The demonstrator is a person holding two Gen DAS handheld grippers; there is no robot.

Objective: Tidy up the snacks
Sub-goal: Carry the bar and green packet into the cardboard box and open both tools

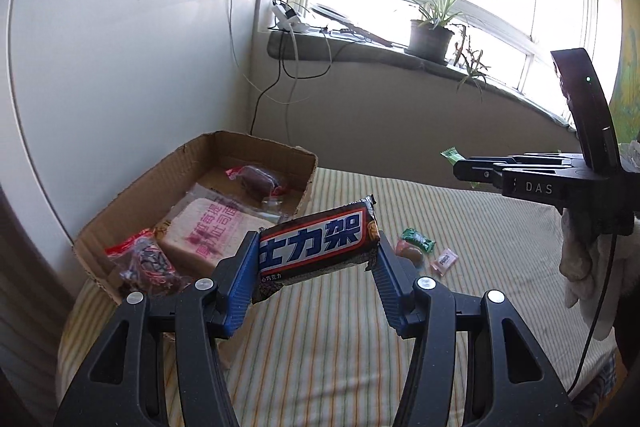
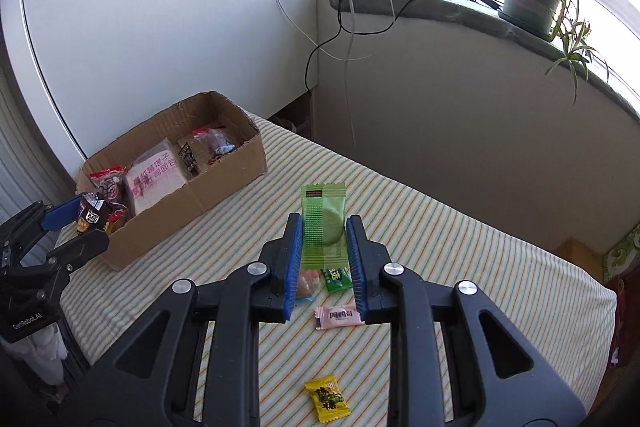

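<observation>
My left gripper (image 1: 318, 253) is shut on a brown chocolate bar (image 1: 316, 241) with blue characters, held crosswise above the striped table, just right of the cardboard box (image 1: 192, 163). In the right wrist view that left gripper (image 2: 86, 223) hangs at the box's (image 2: 224, 183) near left corner, the chocolate bar (image 2: 92, 217) between its jaws. My right gripper (image 2: 324, 231) is shut on a green cookie packet (image 2: 323, 227), raised over the table. The box holds a pink-printed bread pack (image 1: 212, 231), a red-wrapped snack (image 1: 144, 259) and a dark snack (image 1: 256, 181).
Small candies lie on the striped tablecloth (image 2: 460, 267): a pink one (image 2: 339, 317), a green one (image 2: 337, 279), a yellow one (image 2: 326, 399). A white cabinet stands behind the box. The windowsill carries a potted plant (image 2: 530, 1) and cables. A gloved hand (image 1: 584, 263) holds the right gripper.
</observation>
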